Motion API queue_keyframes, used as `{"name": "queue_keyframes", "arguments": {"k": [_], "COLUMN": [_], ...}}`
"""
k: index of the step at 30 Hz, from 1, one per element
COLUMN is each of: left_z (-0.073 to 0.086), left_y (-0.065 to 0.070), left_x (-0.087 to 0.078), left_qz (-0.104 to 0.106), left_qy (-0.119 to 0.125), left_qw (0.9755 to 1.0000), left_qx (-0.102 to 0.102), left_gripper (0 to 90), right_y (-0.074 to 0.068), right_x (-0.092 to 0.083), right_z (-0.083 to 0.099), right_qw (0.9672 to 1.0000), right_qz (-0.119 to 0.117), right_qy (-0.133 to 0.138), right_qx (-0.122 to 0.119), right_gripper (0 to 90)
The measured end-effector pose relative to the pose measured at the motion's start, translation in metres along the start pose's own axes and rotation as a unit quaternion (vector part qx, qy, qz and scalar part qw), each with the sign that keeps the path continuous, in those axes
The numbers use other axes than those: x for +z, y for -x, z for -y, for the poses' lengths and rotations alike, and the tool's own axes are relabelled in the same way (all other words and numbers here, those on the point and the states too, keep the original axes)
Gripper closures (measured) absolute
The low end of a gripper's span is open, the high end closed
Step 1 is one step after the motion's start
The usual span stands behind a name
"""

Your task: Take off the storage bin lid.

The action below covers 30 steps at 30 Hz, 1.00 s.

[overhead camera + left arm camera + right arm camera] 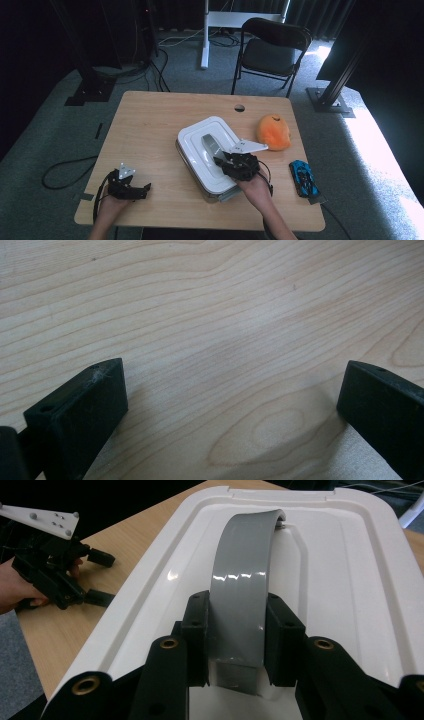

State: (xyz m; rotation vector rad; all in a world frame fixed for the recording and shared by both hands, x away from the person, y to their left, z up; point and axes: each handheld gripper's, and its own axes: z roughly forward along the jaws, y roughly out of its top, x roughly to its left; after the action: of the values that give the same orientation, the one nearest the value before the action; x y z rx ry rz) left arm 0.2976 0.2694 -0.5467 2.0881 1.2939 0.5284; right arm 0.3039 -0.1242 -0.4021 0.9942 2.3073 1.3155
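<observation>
Wooden table (150,120): box (192,157), plush (273,131), car (303,178)

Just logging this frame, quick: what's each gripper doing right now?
Left gripper: open, holding nothing, low over the table.
Right gripper: shut on the grey handle of the white lid.

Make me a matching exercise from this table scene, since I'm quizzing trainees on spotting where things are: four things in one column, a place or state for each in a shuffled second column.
Things:
1. curved grey plastic handle
2. round orange plush toy
3. small blue toy car
4. left gripper

Places or states:
A. near the table's right front edge
B. open, over bare wood
C. clamped between the right gripper's jaws
D. just beyond the white plastic box lid's right side

Pairs: 1-C, 2-D, 3-A, 4-B
</observation>
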Motion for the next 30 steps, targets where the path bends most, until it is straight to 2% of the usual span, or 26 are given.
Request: {"name": "queue_keyframes", "arguments": {"k": [15, 30], "left_z": [0.0, 0.0], "left_y": [0.0, 0.0], "left_x": [0.0, 0.0], "left_qz": [0.0, 0.0], "left_qy": [0.0, 0.0], "left_qw": [1.0, 1.0], "left_qx": [0.001, 0.002], "left_gripper": [0.2, 0.2], "right_y": [0.014, 0.034], "right_x": [-0.008, -0.008], "right_z": [-0.02, -0.039], "right_qw": [0.9997, 0.9989], "right_qz": [0.017, 0.036], "right_qy": [0.017, 0.028], "right_qx": [0.0, 0.011], "right_gripper": [67.6, 67.6]}}
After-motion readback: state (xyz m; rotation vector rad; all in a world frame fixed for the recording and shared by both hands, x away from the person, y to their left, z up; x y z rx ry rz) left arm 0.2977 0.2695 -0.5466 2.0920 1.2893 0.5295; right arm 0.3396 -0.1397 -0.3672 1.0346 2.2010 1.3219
